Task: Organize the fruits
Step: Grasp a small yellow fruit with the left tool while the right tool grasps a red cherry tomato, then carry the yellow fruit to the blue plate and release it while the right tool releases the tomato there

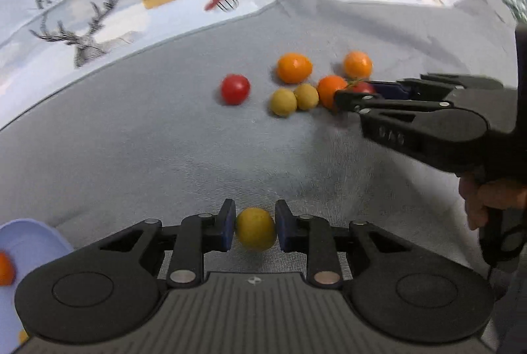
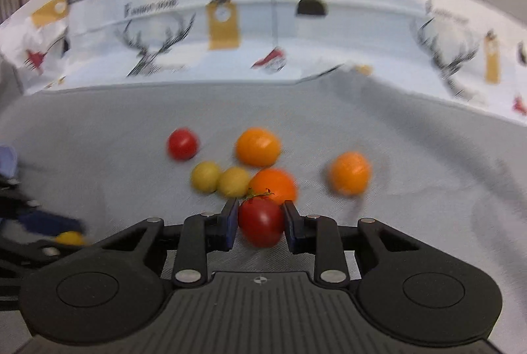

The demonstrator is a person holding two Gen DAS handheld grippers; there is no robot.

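Yellow fruit (image 1: 255, 229) between left tongs (image 1: 255, 227), touching both pads.

grey cloth (image 1: 164, 140) matt, woven; red tomato (image 2: 262, 222) glossy.

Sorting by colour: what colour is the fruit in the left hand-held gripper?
Yellow fruit, clearest in the left wrist view.

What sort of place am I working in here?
Probably a home table: grey cloth over a deer-print tablecloth, loose oranges and tomatoes, a lilac plate.
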